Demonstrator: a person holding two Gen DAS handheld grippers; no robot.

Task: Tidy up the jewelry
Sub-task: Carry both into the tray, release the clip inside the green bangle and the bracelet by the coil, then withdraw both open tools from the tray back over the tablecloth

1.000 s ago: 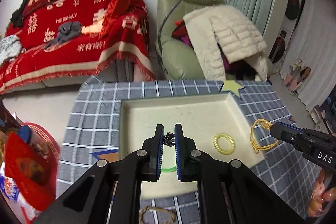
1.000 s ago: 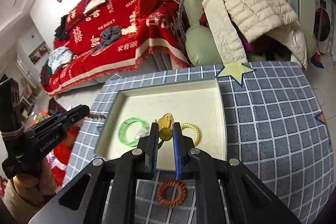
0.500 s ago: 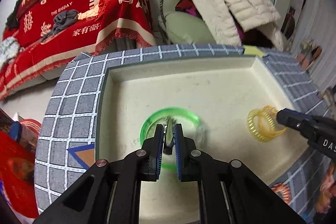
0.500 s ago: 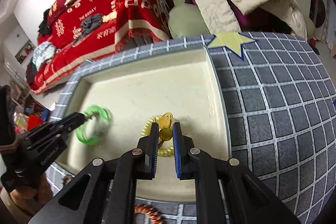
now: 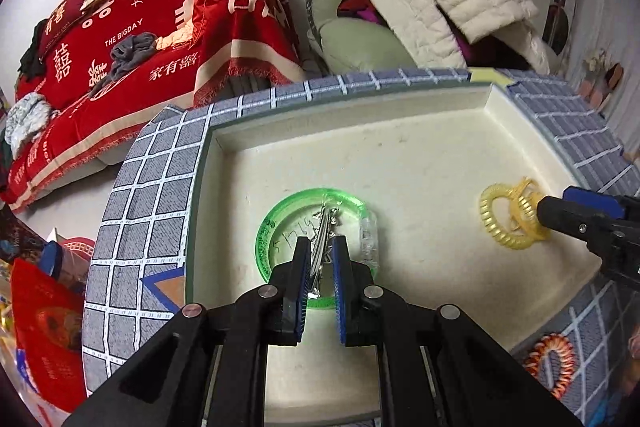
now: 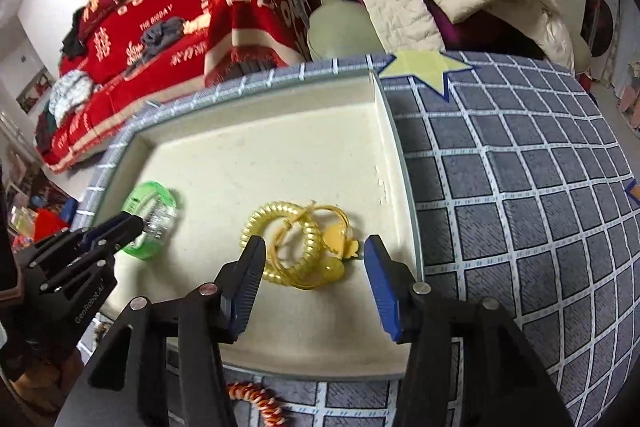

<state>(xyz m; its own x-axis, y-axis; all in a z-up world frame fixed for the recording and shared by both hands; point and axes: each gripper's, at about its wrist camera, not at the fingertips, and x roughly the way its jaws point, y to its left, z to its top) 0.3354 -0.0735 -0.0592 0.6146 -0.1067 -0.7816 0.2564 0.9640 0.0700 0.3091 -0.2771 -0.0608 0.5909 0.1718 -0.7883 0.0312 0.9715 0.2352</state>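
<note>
A cream tray [image 5: 400, 155] sits on a grey checked tablecloth. My left gripper [image 5: 320, 259] is shut on a silver hair clip [image 5: 322, 231], held low over a green bangle [image 5: 272, 223] lying in the tray. My right gripper [image 6: 312, 259] is open, its jaws on either side of a yellow necklace [image 6: 336, 239] that lies tangled with a yellow coil hair tie [image 6: 280, 235] on the tray floor. The left gripper also shows in the right wrist view [image 6: 128, 227] beside the bangle [image 6: 156, 215], and the right gripper's tip shows in the left wrist view [image 5: 560, 219].
An orange coil hair tie [image 5: 550, 355] lies on the cloth [image 6: 520, 187] in front of the tray, also in the right wrist view [image 6: 256, 399]. A yellow star patch [image 6: 428, 67] marks the tray's far right corner. A red-covered sofa and a green armchair stand beyond the table.
My right gripper has opened and let go of the yellow necklace, which now lies on the yellow coil tie. My left gripper has lowered the clip onto the green bangle.
</note>
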